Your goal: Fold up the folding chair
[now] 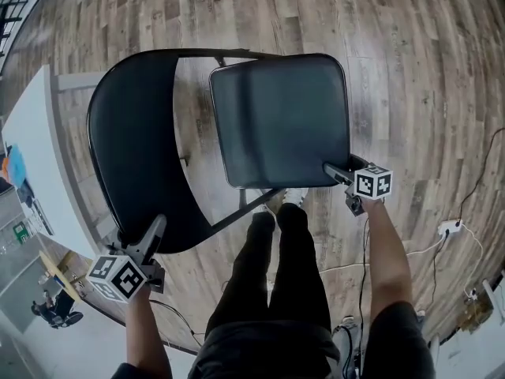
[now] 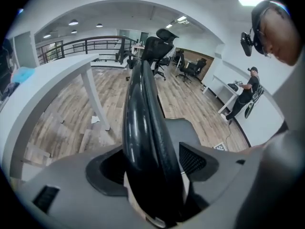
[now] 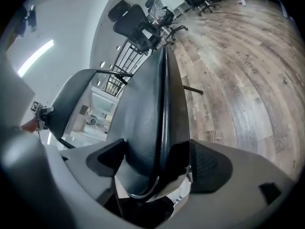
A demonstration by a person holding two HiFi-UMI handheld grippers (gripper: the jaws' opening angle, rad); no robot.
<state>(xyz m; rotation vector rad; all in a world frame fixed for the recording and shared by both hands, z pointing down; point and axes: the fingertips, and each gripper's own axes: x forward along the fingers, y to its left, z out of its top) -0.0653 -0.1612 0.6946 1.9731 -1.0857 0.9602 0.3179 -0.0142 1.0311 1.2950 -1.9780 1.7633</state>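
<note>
A black folding chair stands unfolded on the wooden floor just in front of me. In the head view its curved backrest [image 1: 134,156] is at the left and its padded seat [image 1: 280,121] at the right. My left gripper [image 1: 158,227] is shut on the backrest's near edge, and in the left gripper view the backrest [image 2: 143,118] fills the gap between the left gripper's [image 2: 152,173] jaws. My right gripper [image 1: 333,169] is at the seat's near right corner. It is open, with the seat's edge [image 3: 152,104] lying between the jaws of the right gripper [image 3: 157,163].
A white table [image 1: 35,156] stands close at the left of the chair. Cables and a power strip [image 1: 450,227] lie on the floor at the right. My legs [image 1: 276,267] are right behind the chair. Office chairs [image 2: 164,37] and another person [image 2: 245,92] are farther off.
</note>
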